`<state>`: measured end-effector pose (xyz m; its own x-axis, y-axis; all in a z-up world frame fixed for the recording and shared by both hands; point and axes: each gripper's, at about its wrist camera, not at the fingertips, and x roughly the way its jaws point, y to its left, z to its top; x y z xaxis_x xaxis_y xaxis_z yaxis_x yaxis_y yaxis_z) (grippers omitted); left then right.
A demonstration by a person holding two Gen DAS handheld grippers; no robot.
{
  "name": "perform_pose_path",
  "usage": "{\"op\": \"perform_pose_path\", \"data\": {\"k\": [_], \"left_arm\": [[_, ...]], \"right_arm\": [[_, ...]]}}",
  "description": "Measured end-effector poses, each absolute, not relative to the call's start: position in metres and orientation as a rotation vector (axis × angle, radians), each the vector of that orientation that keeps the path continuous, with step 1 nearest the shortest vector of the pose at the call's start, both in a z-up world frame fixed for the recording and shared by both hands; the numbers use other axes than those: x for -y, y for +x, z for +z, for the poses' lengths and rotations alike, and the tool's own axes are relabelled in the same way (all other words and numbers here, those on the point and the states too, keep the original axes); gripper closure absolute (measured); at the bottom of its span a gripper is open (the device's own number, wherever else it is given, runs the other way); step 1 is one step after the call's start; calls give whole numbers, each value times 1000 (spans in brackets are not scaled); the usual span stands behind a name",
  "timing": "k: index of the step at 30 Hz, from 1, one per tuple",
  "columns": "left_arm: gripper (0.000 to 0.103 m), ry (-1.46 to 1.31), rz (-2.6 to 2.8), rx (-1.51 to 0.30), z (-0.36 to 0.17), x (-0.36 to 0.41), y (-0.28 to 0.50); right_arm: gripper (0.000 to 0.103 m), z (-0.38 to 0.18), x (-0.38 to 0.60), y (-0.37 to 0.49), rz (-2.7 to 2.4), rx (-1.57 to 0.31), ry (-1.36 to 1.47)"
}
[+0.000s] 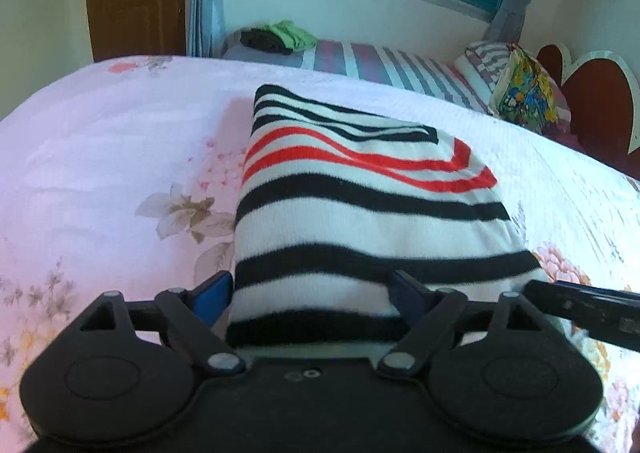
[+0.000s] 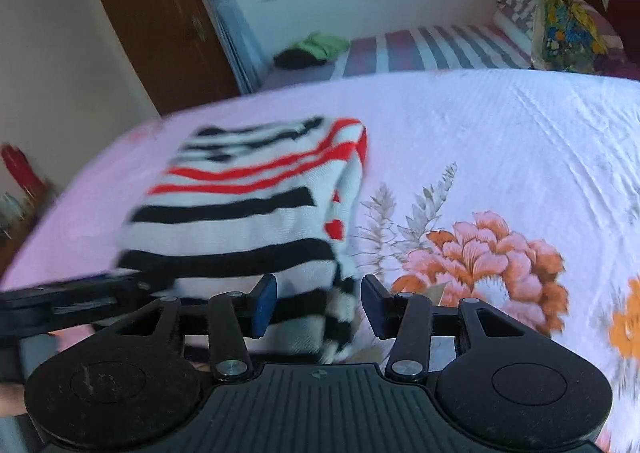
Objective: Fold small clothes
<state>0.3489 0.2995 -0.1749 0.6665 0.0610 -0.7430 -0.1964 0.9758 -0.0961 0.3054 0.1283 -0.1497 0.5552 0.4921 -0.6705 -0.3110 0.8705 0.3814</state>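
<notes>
Left tool (image 1: 310,295) spread, sweater (image 1: 360,193) hem between pads, unpinched. Right tool (image 2: 318,305) half-spread astride corner. Risk: pull-back snags knit, fold slumps.

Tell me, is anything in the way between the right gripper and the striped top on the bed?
Nothing visible: the right gripper already has the striped top edge between its fingers, on the floral bedsheet.

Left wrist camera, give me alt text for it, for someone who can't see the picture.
A folded black, white and red striped garment lies on a pink floral bedspread, its near edge between the wide-open fingers of the left gripper. Part of the right gripper shows at the right edge.
</notes>
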Motion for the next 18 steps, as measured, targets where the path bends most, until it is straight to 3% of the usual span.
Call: {"op": "perform_pose_path", "data": {"k": [9, 11, 13, 18], "left_arm": [[11, 6, 229, -881, -143, -284, 279], [10, 1, 200, -841, -128, -283, 249], [10, -1, 209, -807, -111, -281, 223], [9, -37, 187, -679, -69, -276, 143]], "right_arm": [[55, -104, -103, 212, 456, -819, 235], [49, -93, -102, 188, 468, -814, 230], [23, -80, -101, 161, 485, -795, 220], [22, -44, -104, 97, 532, -733, 149]]}}
